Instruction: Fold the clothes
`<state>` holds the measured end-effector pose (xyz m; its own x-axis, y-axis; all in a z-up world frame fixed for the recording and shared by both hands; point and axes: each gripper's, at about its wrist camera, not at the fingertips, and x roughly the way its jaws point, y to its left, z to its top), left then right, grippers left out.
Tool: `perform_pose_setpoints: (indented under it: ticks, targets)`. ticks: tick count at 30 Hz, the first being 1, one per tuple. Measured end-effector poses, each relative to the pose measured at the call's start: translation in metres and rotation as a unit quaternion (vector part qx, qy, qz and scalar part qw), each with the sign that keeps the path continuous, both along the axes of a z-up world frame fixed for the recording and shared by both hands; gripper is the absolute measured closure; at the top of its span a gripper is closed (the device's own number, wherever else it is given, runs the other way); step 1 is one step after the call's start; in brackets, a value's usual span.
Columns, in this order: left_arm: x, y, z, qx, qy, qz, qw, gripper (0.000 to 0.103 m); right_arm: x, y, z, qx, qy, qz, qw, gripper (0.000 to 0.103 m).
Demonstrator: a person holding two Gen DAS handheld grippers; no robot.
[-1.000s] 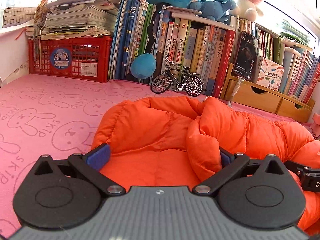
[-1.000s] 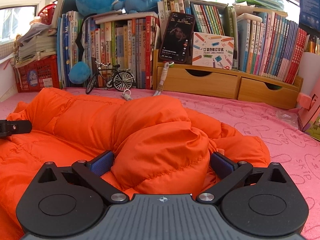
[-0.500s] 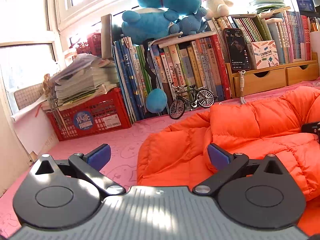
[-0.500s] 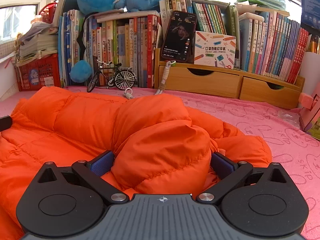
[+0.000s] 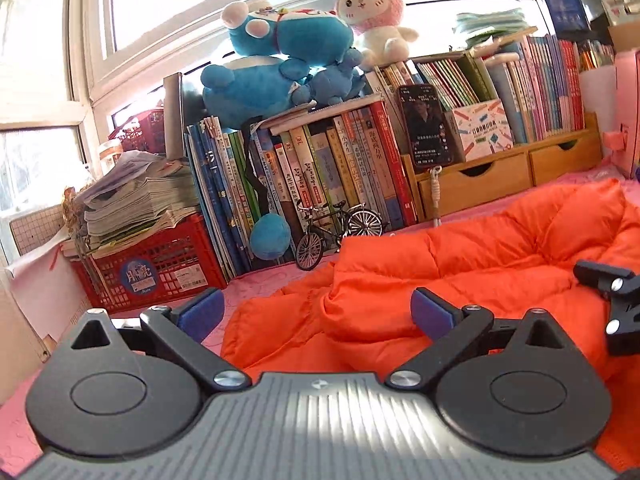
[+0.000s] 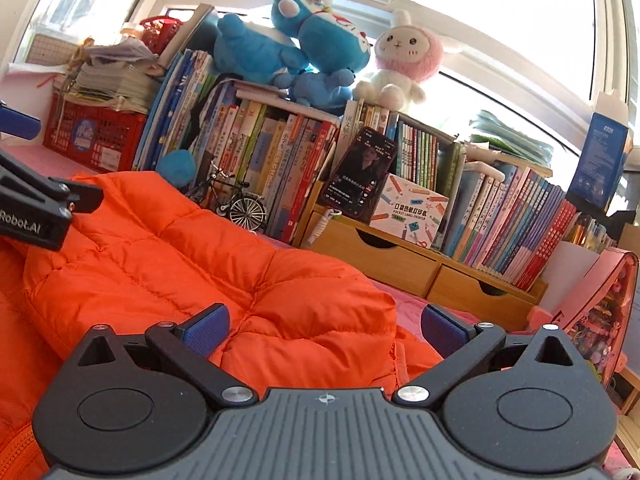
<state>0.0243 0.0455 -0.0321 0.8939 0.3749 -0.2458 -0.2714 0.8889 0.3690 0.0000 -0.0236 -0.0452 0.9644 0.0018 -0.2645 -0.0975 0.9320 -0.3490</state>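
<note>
An orange puffer jacket (image 5: 460, 280) lies bunched on the pink rabbit-print cloth (image 5: 256, 284). It also fills the lower left of the right wrist view (image 6: 224, 268). My left gripper (image 5: 316, 312) is open and empty, raised above the jacket's left edge. My right gripper (image 6: 324, 326) is open and empty, lifted over the jacket's right end. The right gripper's black body (image 5: 612, 304) shows at the right edge of the left wrist view. The left gripper's body (image 6: 36, 208) shows at the left edge of the right wrist view.
Behind the jacket stand a row of books (image 5: 328, 168), a model bicycle (image 5: 340, 232), a red crate (image 5: 152, 268) with stacked papers, wooden drawers (image 6: 400, 260) and a phone (image 6: 360, 172). Plush toys (image 5: 288, 48) sit on the books. A pink case (image 6: 600, 308) stands at the right.
Both grippers have let go of the jacket folds and lifted up and back, tilting upward. The jacket folds that sat between the jaws now lie lower and flatter on the cloth.
</note>
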Motion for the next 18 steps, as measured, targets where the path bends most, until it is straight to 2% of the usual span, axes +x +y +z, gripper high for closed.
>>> perform_pose_setpoints:
  ticks: [2,4,8,11,14,18]
  targets:
    - [0.006,-0.004,-0.012,0.027,0.021,0.004,0.9994,0.001,0.003,0.002,-0.003,-0.004,0.010,0.001,1.000,0.000]
    - [0.010,-0.004,-0.014,0.025,0.034,0.003,0.9991,0.000,0.005,0.006,-0.006,-0.016,0.018,0.002,1.000,0.000]
    - [0.017,0.002,-0.018,0.004,0.059,0.002,0.9982,0.000,0.005,0.016,-0.011,-0.050,0.021,0.003,0.999,0.000]
    - [0.018,0.010,-0.018,-0.024,0.067,0.002,0.9975,0.000,0.004,0.017,-0.011,-0.058,0.019,0.001,0.998,0.000]
    - [0.018,0.016,-0.017,-0.044,0.070,0.002,0.9966,0.000,0.005,0.008,-0.009,-0.046,0.021,-0.010,0.999,0.000]
    - [0.018,0.017,-0.017,-0.050,0.072,0.001,0.9961,0.000,0.004,-0.009,-0.005,-0.025,0.023,-0.017,0.999,0.000]
